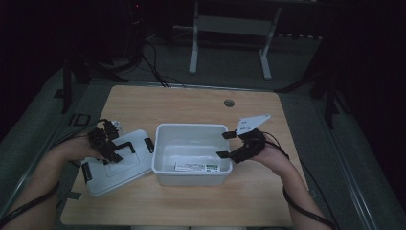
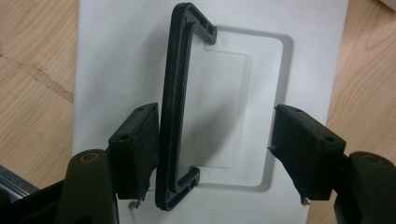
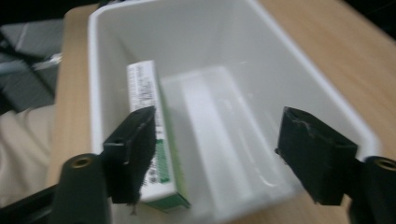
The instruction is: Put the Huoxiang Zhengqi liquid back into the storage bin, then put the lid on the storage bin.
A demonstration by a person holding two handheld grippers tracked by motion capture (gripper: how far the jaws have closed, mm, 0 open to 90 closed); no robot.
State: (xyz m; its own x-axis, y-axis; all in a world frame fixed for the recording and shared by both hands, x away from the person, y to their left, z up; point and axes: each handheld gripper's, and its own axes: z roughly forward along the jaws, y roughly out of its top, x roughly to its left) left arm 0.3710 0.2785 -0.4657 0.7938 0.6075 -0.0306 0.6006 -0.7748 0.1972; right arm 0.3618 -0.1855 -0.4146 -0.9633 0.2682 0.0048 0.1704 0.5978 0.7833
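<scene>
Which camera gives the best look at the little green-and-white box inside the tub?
The right gripper view: the green-and-white box lies close, against the tub's wall. The high view shows it small. The left gripper view looks at the lid instead.

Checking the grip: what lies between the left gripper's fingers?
The lid's black handle, beside the left finger, in the left gripper view.

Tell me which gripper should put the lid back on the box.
Left, probably. The left gripper already hangs over the lid, its jaws on either side of the black handle. The right gripper stands open over the white box, where a small carton lies.
</scene>
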